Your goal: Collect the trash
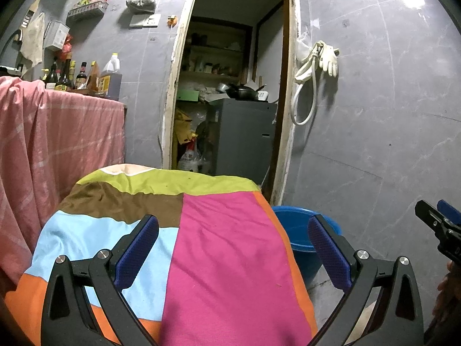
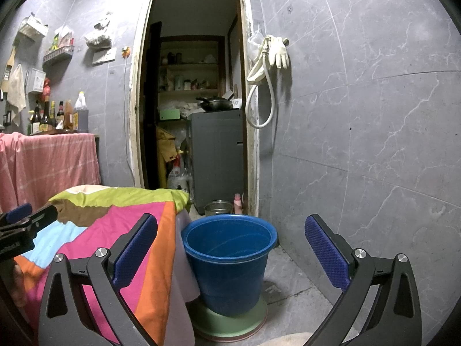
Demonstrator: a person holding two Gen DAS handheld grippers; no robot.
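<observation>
A blue bucket (image 2: 230, 259) stands on a green lid on the floor, to the right of a table under a many-coloured cloth (image 1: 201, 245). It looks empty inside. It also shows in the left wrist view (image 1: 299, 230), behind the cloth's edge. My left gripper (image 1: 233, 248) is open and empty above the cloth. My right gripper (image 2: 230, 248) is open and empty, in front of the bucket. No trash shows on the cloth in either view.
A counter under a pink cloth (image 1: 57, 132) with several bottles (image 1: 80, 75) stands at the left. A doorway (image 2: 198, 101) ahead leads to a storeroom with a grey cabinet (image 2: 219, 155). A small metal pot (image 2: 218, 207) sits on the floor behind the bucket. A hose and glove (image 2: 270, 66) hang on the tiled wall.
</observation>
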